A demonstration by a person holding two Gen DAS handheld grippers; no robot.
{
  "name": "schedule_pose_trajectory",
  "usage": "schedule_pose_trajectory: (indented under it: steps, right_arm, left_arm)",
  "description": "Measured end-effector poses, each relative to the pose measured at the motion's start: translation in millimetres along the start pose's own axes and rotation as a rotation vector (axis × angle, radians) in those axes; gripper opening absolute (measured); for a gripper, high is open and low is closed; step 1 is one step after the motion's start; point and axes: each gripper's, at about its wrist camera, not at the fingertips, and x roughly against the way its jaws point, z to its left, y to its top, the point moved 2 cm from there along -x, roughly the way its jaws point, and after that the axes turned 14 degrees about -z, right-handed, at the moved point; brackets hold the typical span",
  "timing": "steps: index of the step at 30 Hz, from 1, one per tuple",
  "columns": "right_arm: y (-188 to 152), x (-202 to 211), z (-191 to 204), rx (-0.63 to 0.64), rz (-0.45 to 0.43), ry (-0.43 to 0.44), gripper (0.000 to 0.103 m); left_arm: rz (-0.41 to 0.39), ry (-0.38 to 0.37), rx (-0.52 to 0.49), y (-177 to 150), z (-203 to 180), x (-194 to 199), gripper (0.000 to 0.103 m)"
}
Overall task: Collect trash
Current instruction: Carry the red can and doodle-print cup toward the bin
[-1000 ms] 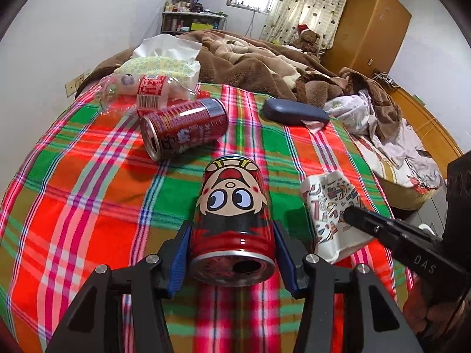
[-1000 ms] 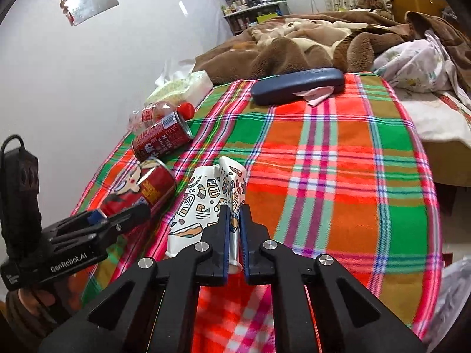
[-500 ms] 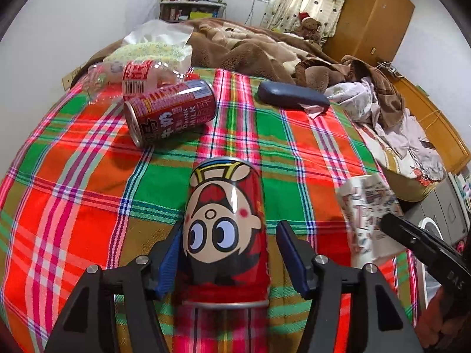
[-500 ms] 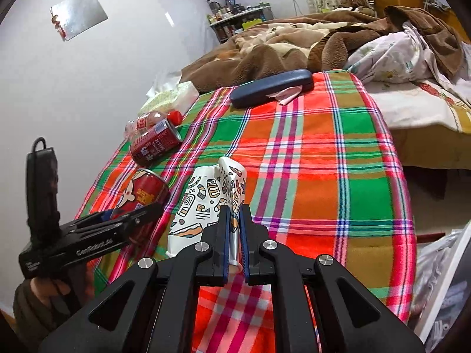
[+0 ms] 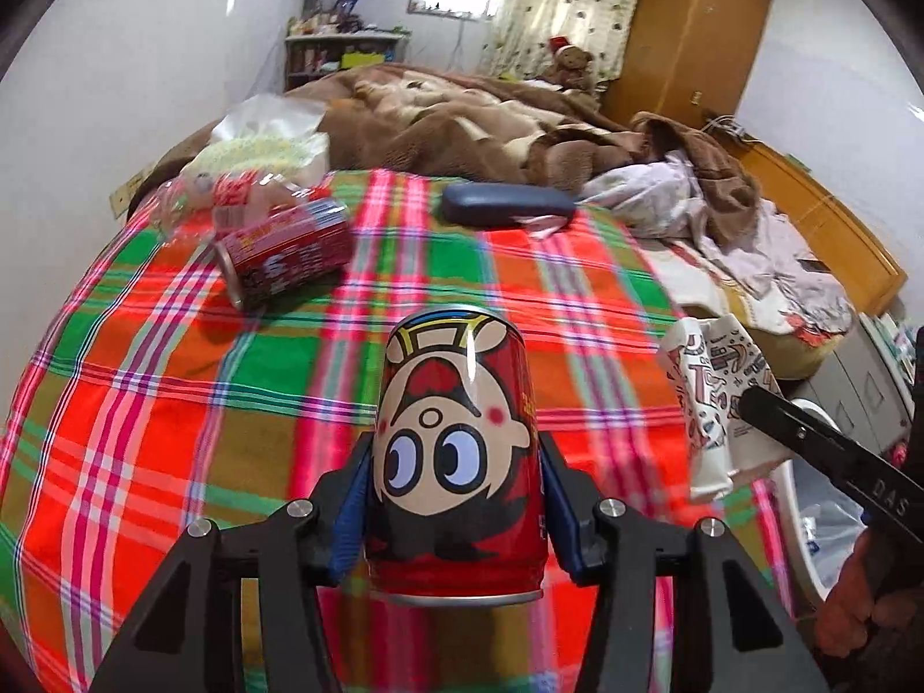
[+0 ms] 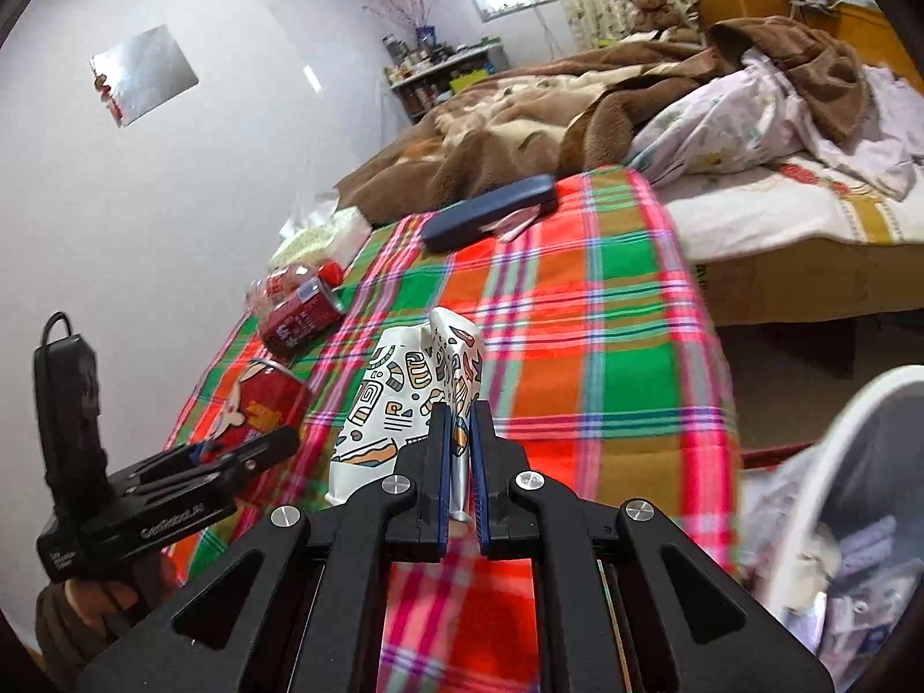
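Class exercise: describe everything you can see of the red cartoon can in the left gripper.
The red cartoon can looks like a metal drink can, printed with a big-eyed cartoon face that appears upside down in the left wrist view. Its silver rim faces the camera. The left gripper clamps it between blue pads, lifted above the plaid blanket. No dents show.

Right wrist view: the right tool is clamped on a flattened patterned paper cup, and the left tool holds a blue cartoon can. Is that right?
Not quite. The cartoon can in the left tool is red, not blue, as the left wrist view shows clearly. The rest stands: the right tool is clamped on the flattened patterned paper cup.
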Motion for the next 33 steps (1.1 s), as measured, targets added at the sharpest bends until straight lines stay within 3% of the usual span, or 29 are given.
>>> schedule_pose_trajectory:
  steps: [18, 26, 33]
  right_arm:
    - [6.6, 114.5, -71.6, -0.056, -0.175, -0.2, 0.006]
    - [0.5, 138.1, -99.6, -0.082, -0.199, -0.293, 0.007]
    - [-6.7, 149.4, -127.3, -0.088, -0.19, -0.411, 0.007]
  left_arm:
    - [-0.072, -0.215, -0.166, -11.5, -143.8, 59.5, 0.052]
    - [-0.092, -0.299, -0.248, -21.7, -201.7, 71.8, 0.052]
    - [-0.063, -0.355, -0.314, -36.9, -246.4, 65.8, 0.052]
